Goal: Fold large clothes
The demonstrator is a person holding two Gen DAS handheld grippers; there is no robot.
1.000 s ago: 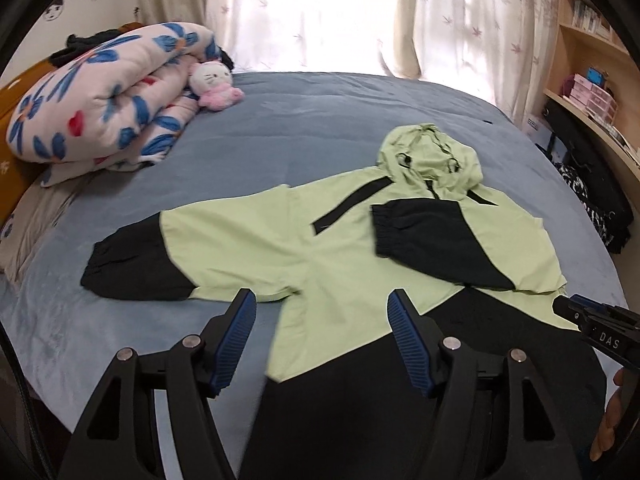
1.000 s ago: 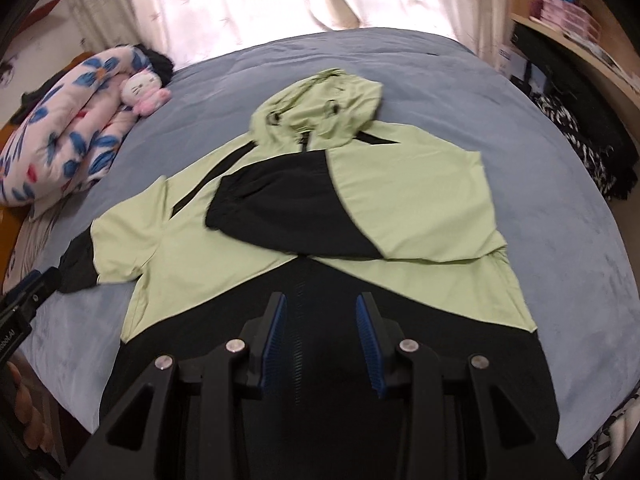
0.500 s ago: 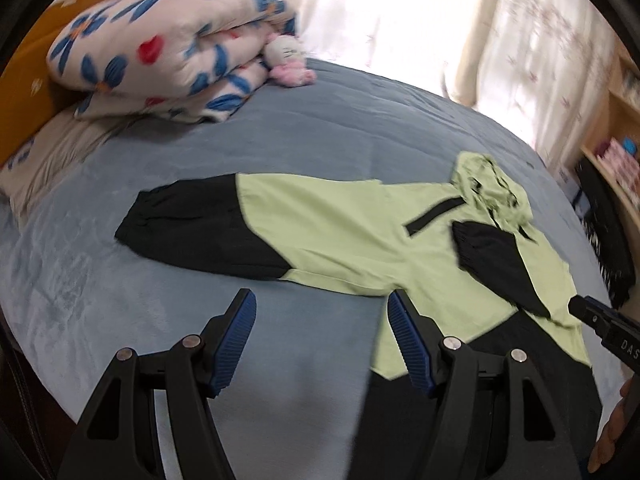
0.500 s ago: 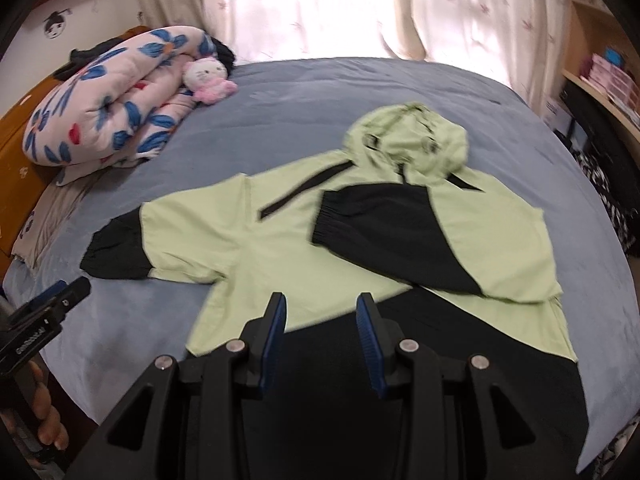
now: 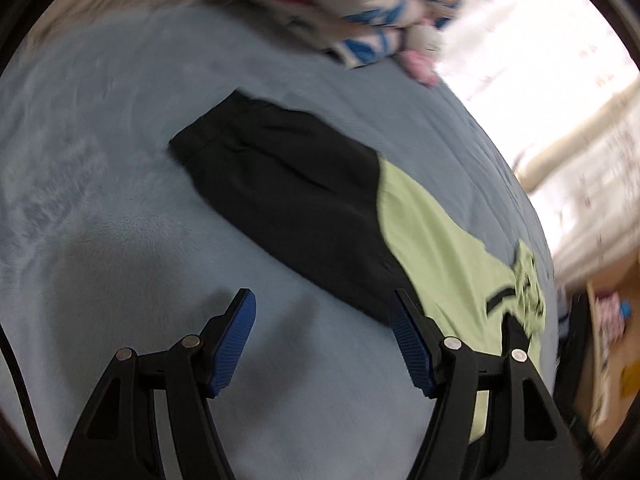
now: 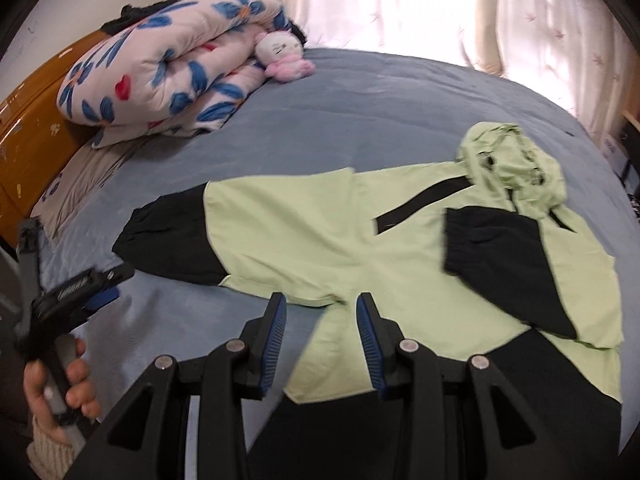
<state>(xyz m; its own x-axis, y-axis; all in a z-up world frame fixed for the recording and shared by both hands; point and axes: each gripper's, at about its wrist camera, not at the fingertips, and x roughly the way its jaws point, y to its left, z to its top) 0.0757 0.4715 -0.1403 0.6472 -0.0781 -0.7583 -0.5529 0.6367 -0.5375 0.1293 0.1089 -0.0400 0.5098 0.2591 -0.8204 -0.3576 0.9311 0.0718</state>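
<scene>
A light green and black hooded jacket (image 6: 320, 232) lies flat on the blue-grey bed (image 6: 380, 100). Its right sleeve (image 6: 500, 248) is folded across the chest, below the hood (image 6: 516, 164). The other sleeve stretches out to the left and ends in a black cuff (image 6: 168, 244). My left gripper (image 5: 322, 312) hovers open just short of that black sleeve end (image 5: 280, 184), with nothing between its pads. In the right wrist view the left gripper (image 6: 112, 284) sits beside the cuff, held by a hand (image 6: 68, 384). My right gripper (image 6: 320, 312) hangs open and holds nothing above the jacket's lower left edge.
A rolled floral quilt (image 6: 168, 68) and a pink plush toy (image 6: 282, 56) lie at the head of the bed by an orange headboard (image 6: 32, 92). Bright curtains (image 6: 400, 0) hang behind. A shelf (image 5: 612, 340) stands to the right.
Both grippers have swung left. The left one has dropped, rolled and come close to the outstretched black sleeve end. The right one now sits over the jacket's left lower edge. Jaw gaps look unchanged.
</scene>
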